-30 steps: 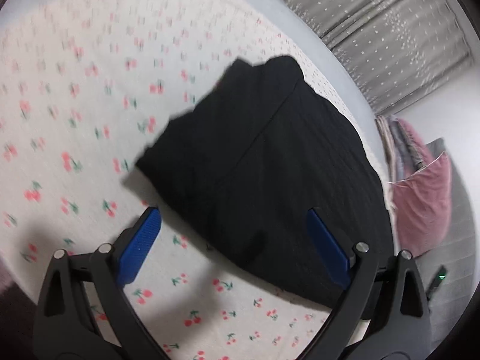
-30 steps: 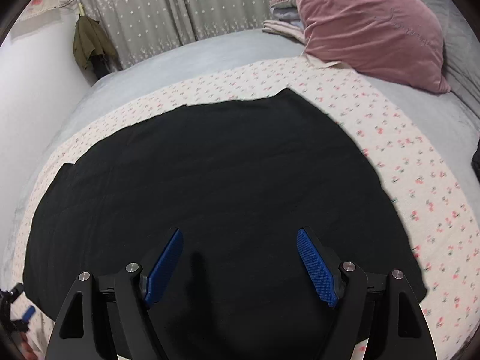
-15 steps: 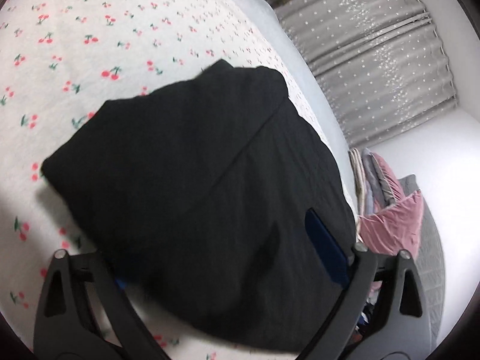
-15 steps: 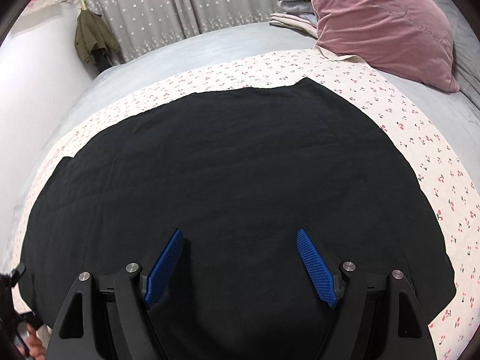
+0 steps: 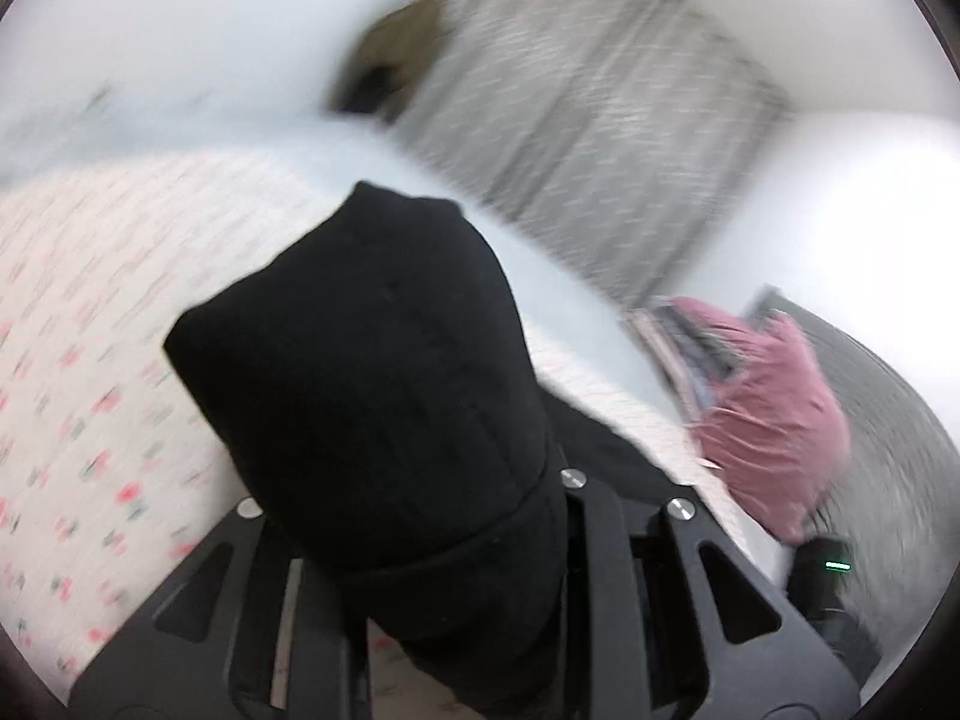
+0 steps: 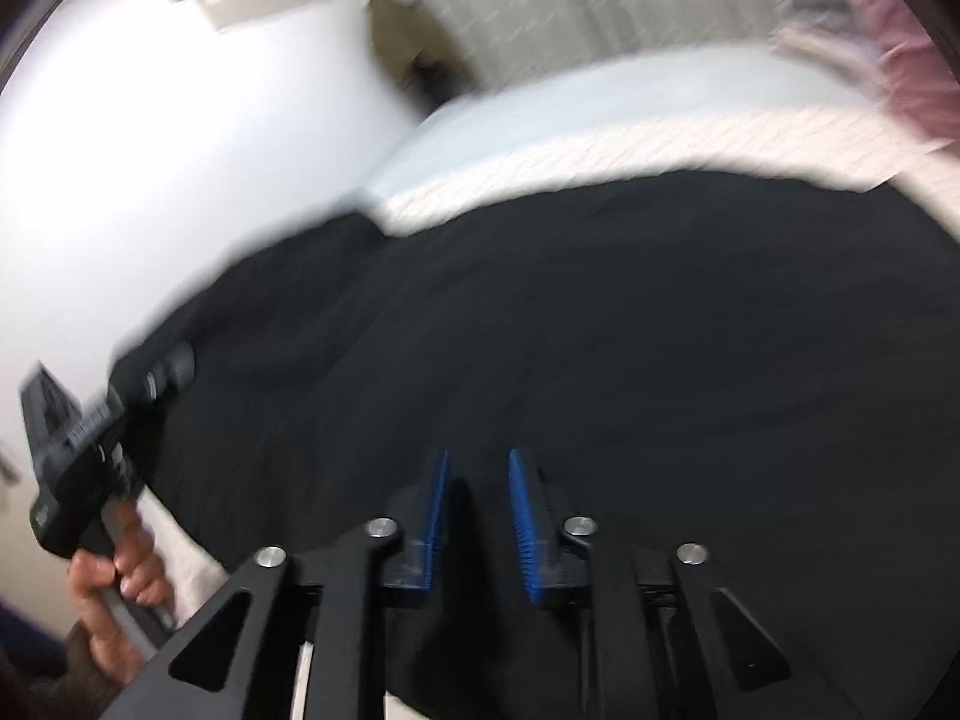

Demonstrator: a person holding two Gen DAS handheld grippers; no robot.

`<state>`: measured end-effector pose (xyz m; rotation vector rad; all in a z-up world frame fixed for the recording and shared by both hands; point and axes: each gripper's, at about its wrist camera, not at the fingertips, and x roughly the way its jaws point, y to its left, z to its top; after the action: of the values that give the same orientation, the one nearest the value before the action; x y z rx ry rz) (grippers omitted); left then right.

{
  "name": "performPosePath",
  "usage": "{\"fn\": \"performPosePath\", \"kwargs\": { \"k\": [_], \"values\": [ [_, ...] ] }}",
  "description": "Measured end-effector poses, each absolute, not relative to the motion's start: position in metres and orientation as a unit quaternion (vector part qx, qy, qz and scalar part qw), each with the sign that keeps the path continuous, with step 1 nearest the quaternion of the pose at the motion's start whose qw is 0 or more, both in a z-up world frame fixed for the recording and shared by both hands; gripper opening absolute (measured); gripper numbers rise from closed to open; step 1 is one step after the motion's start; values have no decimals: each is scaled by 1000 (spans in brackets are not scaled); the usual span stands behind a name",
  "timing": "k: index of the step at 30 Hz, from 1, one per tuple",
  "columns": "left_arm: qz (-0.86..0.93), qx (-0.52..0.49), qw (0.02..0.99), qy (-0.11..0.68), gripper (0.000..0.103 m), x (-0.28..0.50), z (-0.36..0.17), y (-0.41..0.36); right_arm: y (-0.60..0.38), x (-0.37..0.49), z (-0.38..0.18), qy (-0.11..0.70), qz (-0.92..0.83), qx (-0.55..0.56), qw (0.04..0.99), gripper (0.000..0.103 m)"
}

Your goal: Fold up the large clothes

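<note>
Left gripper (image 5: 420, 546), wide a second ago, is closing on the black garment's (image 5: 372, 372) near edge at 6 o'clock; right gripper (image 6: 477, 516) is closing on its hem on the bed (image 6: 540, 114): fold lift starting.

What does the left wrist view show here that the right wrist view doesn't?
Only the left wrist view: the black garment bunched up and lifted through the closing left tool, and a dark device with a green light.
Only the right wrist view: a hand holding the left tool, and the right tool closing on spread black cloth.
Both: cherry-print sheet, pink pillow, grey curtain.
</note>
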<state>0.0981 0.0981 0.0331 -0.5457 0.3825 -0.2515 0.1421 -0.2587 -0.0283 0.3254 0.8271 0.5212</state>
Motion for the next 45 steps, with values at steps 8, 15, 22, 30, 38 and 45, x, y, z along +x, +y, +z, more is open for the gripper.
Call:
{"fn": "performPosePath", "kwargs": {
  "k": [8,15,22,30,38,45],
  "values": [
    [-279,-182,932,141,25,94,71,-5,-271,165,-52,433,286,231,823,19],
    [-361,-90,908,192,25,97,47,-94,-359,160,-29,407,237,328,819,38],
    [-396,-3,873,285,25,97,-21,-148,-480,134,-36,335,146,454,813,72],
    [-405,61,865,289,45,79,-7,-152,-474,137,-40,345,178,456,800,83],
    [-494,80,825,262,66,34,47,-104,-459,142,-34,385,157,398,818,83],
    [-343,25,898,274,81,86,48,-45,-446,166,-36,422,123,377,815,83]
  ]
}}
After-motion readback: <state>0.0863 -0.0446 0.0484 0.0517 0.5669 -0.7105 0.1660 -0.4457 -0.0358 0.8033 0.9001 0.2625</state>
